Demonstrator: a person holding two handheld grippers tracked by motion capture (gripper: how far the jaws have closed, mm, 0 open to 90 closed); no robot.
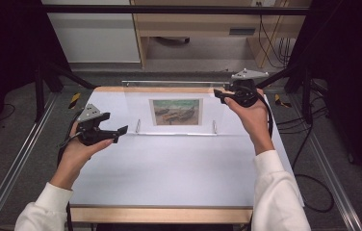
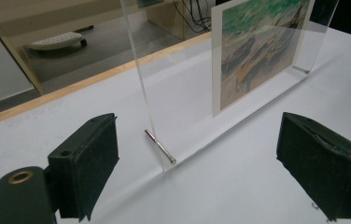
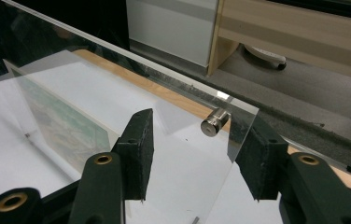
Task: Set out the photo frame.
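A white table (image 1: pixel 169 173) with a wooden edge carries a clear acrylic picture frame (image 1: pixel 174 108), which stands upright near the far edge, about midway across. Inside the frame sits a print of a painting (image 1: pixel 176 112) showing boats on a shore under a green sky. The frame rests on two thin metal pins, the left one (image 2: pixel 160 146) lying on the table at the panel's lower near corner in the left gripper view. A short metal standoff (image 3: pixel 214 121) sits at the panel's upper corner in the right gripper view. The right gripper (image 1: pixel 227 92) is at the frame's upper right corner; its jaws stand on either side of the clear panel's edge, one in front and one behind, with a visible gap on the front side, so they straddle the panel without clearly pressing on it. The left gripper (image 1: pixel 120 132) hovers over the table just left of the frame's lower left corner, its jaws spread wide with nothing between them, the frame's near edge just ahead of them.
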